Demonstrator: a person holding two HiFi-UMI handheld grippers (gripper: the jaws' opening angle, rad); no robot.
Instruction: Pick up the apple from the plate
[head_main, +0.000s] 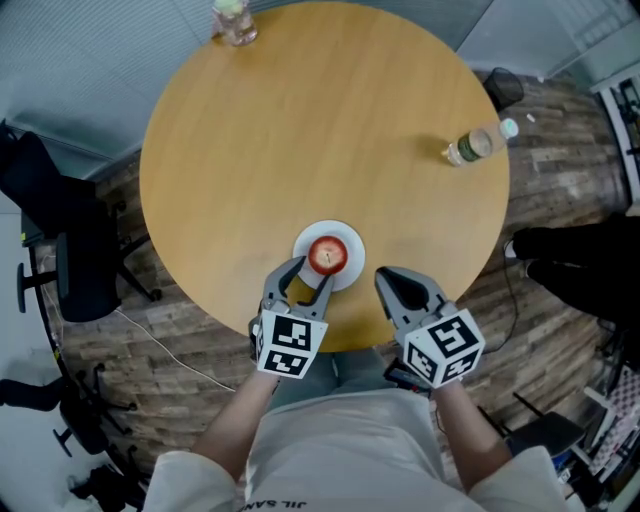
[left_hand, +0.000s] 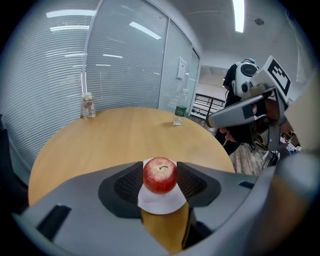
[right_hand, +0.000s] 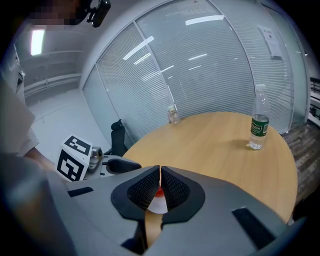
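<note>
— Since labels come first, can any writing be read?
— Hardly. The water bottle (right_hand: 259, 122) standing on the bench (head_main: 300, 130) has a green label, but its print is too small to read. The cube (head_main: 290, 345) on the left gripper (head_main: 308, 274) shows only black-and-white square markers, no letters.
— How do that gripper's jaws stand?
— About half open, tilted down over the near part of the bench. The red apple (left_hand: 160, 175), stem up, sits in the gap between the two dark pads, at their tips. I cannot tell whether either pad touches its skin.
— And the apple is on the plate?
— Yes, it rests on the small white plate (left_hand: 161, 204).
— The right gripper (head_main: 390, 283)?
— Its jaws are closed to a thin slit and hold nothing. It is just right of the plate, not touching it.
</note>
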